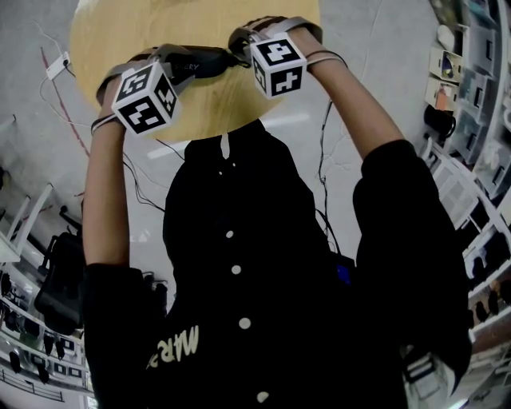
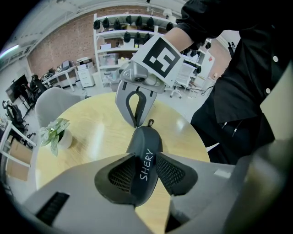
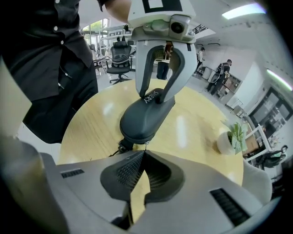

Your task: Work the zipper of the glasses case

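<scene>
**Open-plan office used as a laboratory workspace.** A brick wall (image 2: 59,41) is lined with white shelving (image 2: 123,34), on which rows of dark equipment are stored. Desks with monitors (image 2: 20,86) are ranged along one side, and swivel office chairs (image 3: 120,54) are set on a pale, glossy floor (image 1: 383,48). A round wooden table (image 2: 96,132) bearing a small potted plant (image 2: 57,132) is placed centrally. Strip lights (image 3: 245,10) are fitted overhead, cables (image 1: 60,112) are trailed across the floor, and standing people (image 3: 224,68) are seen in the background.
</scene>
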Tool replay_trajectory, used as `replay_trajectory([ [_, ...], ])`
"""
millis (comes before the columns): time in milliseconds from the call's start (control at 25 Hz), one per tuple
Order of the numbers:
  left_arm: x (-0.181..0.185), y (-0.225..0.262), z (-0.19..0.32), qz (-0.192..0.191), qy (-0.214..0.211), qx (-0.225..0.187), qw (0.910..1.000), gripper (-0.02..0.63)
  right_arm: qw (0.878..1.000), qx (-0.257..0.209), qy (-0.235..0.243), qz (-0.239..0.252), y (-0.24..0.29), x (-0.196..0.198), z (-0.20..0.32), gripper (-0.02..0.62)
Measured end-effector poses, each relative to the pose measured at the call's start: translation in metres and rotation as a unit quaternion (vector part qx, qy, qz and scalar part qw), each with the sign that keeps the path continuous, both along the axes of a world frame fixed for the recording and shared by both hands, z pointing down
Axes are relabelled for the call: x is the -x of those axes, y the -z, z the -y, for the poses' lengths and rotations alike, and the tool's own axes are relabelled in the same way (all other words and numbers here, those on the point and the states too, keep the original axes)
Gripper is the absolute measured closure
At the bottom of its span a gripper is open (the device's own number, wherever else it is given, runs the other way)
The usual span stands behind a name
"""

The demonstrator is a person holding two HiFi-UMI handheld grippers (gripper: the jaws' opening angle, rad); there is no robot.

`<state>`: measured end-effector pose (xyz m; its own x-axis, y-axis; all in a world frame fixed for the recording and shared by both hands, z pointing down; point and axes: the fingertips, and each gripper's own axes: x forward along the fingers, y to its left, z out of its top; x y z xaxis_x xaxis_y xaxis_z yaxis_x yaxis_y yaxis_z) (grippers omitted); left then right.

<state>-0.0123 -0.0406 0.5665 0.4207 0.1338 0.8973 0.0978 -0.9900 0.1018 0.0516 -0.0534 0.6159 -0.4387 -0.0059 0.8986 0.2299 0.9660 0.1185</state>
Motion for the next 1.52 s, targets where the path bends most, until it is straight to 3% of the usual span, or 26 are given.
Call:
replay_trajectory([
  [720, -0.006, 0.001, -0.005, 0.008, 0.007, -0.007, 0.9999, 0.468, 0.998, 0.010, -0.043, -0.034, 0.009, -0.016, -0.022, 0.589],
  [1040, 0.010, -0.002, -0.006, 0.013, 0.008, -0.014, 0.9998, 0.468, 0.996, 0.023, -0.081, -0.043, 0.006, 0.000, -0.033, 0.589],
  [1320, 0.017, 0.000, 0.001, 0.005, 0.020, -0.021, 0.9996, 0.468, 0.986, 0.049, -0.150, -0.052, 0.006, 0.011, -0.037, 0.589],
  [1520, 0.008, 0.004, 0.000, 0.003, 0.020, -0.018, 0.9996, 0.468, 0.971, 0.064, -0.224, -0.048, 0.008, 0.005, -0.048, 0.589],
])
